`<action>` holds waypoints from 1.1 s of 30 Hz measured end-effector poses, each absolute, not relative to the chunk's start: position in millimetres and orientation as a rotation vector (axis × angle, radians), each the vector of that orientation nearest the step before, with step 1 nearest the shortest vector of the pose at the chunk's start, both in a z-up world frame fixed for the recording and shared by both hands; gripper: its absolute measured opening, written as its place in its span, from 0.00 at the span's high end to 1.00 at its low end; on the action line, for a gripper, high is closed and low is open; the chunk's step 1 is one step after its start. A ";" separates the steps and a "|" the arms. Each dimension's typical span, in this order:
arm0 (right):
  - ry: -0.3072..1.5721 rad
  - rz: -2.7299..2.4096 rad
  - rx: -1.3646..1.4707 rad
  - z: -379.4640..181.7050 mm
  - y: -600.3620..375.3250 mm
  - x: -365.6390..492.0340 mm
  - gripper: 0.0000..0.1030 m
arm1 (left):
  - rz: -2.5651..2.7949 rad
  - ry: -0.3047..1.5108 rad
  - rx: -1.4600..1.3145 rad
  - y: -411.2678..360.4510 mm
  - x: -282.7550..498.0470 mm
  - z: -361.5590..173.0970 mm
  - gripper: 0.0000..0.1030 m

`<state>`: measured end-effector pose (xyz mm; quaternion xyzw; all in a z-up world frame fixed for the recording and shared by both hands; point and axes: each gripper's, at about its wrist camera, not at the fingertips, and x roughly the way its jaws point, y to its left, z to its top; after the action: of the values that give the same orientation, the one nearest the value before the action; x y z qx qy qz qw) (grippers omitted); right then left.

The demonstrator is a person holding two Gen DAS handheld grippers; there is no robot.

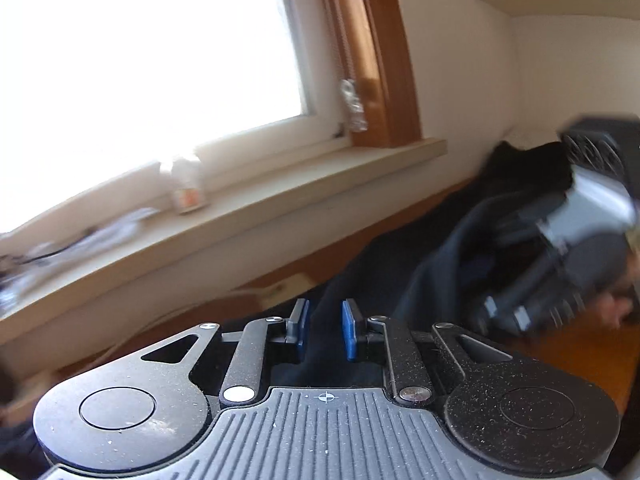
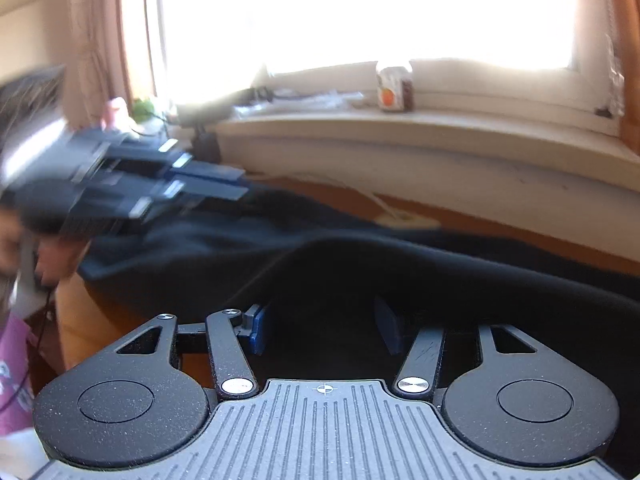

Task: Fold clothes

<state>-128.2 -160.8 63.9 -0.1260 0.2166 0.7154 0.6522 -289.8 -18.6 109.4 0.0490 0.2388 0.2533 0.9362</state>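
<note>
Stage: early, no finished fold visible | dark garment (image 2: 360, 264) lies rumpled on bench (image 2: 80, 320) below windowsill | left tongs (image 1: 326, 330) apart, cloth between, unclamped | right tongs (image 2: 326, 328) apart over cloth | folding remains.

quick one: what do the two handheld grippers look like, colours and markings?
Both match. The left gripper and right gripper have speckled black linkage arms with silver pivot screws, two round black discs, and a grey ribbed centre plate carrying a white crosshair mark. The fingers have blue pads. No cables visible on them.
</note>
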 end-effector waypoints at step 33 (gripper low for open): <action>0.438 1.794 -0.358 68.7 -144.9 -186.4 0.47 | 0.457 0.490 0.025 6.2 -323.2 138.4 0.96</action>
<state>-186.4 -144.9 68.7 -0.1537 0.1879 0.7704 0.5896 -323.2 6.2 138.4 0.0122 0.2406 0.2241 0.9443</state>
